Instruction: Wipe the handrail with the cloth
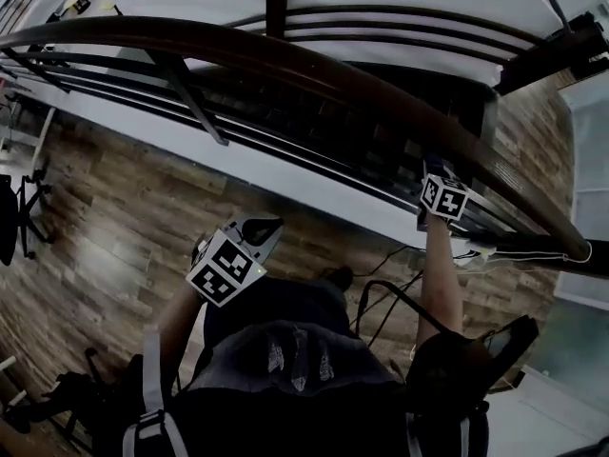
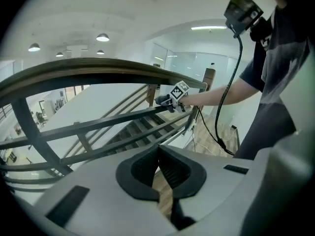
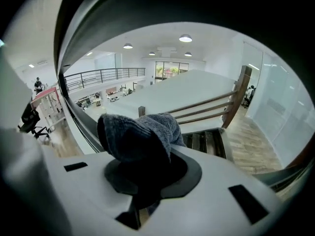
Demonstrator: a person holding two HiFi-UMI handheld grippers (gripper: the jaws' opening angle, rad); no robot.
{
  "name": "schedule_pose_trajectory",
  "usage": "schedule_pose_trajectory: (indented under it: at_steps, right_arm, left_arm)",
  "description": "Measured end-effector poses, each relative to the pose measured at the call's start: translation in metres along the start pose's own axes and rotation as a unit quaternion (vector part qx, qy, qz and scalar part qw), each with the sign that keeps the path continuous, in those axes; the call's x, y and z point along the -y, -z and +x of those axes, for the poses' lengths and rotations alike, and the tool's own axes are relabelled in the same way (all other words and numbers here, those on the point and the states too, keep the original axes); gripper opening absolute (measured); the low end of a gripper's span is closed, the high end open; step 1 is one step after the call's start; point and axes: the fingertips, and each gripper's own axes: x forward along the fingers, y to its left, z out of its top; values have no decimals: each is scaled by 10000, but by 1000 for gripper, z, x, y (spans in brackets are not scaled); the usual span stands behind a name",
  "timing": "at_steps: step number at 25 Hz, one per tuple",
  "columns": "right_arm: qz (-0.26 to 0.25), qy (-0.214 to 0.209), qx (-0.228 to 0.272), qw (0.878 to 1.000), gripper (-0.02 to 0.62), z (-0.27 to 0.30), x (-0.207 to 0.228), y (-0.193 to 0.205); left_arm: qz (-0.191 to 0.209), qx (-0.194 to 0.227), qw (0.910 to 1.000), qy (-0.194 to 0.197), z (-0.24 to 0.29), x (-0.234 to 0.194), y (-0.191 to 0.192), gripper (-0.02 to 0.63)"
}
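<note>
The dark brown handrail (image 1: 314, 69) curves from the upper left down to the right. My right gripper (image 1: 440, 181) is up against the railing just below it, shut on a grey-blue cloth (image 3: 140, 132) that bulges out over the pads and hides them. In the right gripper view the handrail (image 3: 81, 38) arcs close overhead, and I cannot tell if the cloth touches it. My left gripper (image 1: 255, 231) hangs back near the person's body, well short of the rail, its pads together on nothing. From the left gripper view (image 2: 160, 178) the right gripper (image 2: 171, 98) shows by the rail (image 2: 98, 68).
Dark metal bars (image 1: 285, 136) run under the handrail, with stair treads (image 1: 381, 150) beyond them. A wooden newel post (image 1: 557, 50) stands at the upper right. Cables (image 1: 390, 288) trail over the wood floor (image 1: 114, 208), and an office chair (image 1: 14, 217) sits at the far left.
</note>
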Motion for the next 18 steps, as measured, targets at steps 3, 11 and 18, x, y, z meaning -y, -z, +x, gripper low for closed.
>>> schedule_pose_trajectory:
  at_steps: [3, 11, 18]
  right_arm:
    - [193, 2, -101, 9998, 39, 16, -55, -25]
    - [-394, -861, 121, 9954, 39, 68, -269, -93]
    - [-1018, -1671, 211, 9804, 40, 100, -416, -134]
  left_arm:
    - [27, -142, 9997, 221, -23, -36, 17, 8]
    - [-568, 54, 9976, 400, -52, -82, 51, 8]
    - [-1146, 257, 9930, -121, -87, -130, 87, 8]
